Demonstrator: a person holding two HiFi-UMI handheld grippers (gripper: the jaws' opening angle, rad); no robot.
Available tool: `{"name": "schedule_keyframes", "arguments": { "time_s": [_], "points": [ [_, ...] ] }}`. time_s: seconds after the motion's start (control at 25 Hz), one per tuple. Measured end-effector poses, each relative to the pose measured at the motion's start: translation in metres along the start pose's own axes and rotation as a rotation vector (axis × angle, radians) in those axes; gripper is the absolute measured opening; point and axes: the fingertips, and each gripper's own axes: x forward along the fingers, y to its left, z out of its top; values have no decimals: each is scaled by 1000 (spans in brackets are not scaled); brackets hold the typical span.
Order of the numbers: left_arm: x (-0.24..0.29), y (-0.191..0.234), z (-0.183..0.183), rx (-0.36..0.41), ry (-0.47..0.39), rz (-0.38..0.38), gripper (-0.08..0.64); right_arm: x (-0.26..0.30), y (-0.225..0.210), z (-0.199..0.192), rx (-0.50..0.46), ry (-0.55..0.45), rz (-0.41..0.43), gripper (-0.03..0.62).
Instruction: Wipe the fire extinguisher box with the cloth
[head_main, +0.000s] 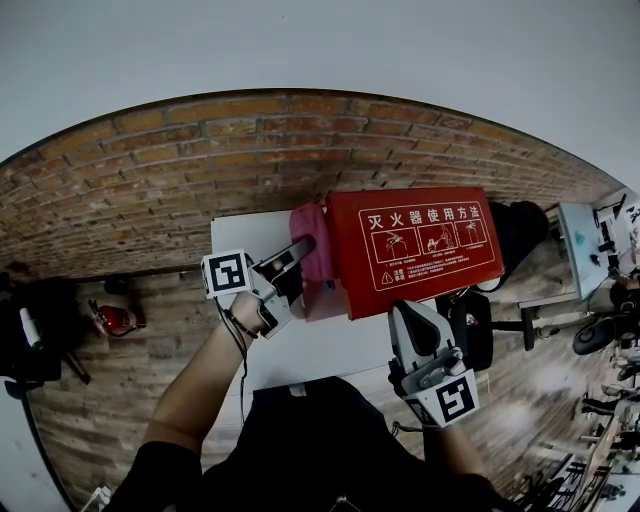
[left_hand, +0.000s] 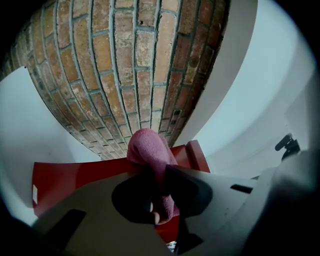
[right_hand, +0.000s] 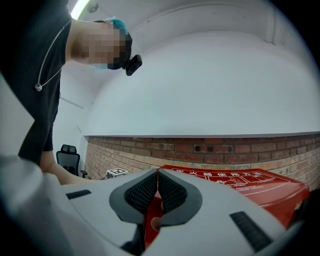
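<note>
Brick wall (head_main: 200, 160) runs across the far side, with a white table (head_main: 320, 350) set by it. The red box (head_main: 420, 245) lies on the table's right part, printed face up, long axis running left to right.

The right gripper (head_main: 408, 312) hovers just near of the box's near edge. Its jaws are pressed together on nothing, and its view looks out across the printed face.

The left gripper (head_main: 298, 250) is at the box's left end, pinching the cloth (head_main: 312, 245). The cloth is pink and bunched, and lies against that end.

I judge the wipe must run rightward, since the whole face lies to the right of the left gripper, along the box's length. The left is the nearer, working hand. The right could steady the near edge.
</note>
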Motion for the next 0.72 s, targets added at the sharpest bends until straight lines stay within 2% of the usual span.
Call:
{"name": "schedule_keyframes", "arguments": {
  "time_s": [0.2, 0.52, 0.72],
  "points": [
    [-3, 14, 0, -4, 4, 35, 91, 1, 0, 0, 2, 0, -7, 21],
    [-4, 27, -3, -2, 15, 45, 92, 0, -2, 1, 4, -4, -16, 21],
    [-10, 43, -4, 15, 23, 102, 91, 0, -2, 1, 3, -2, -19, 21]
  ]
}}
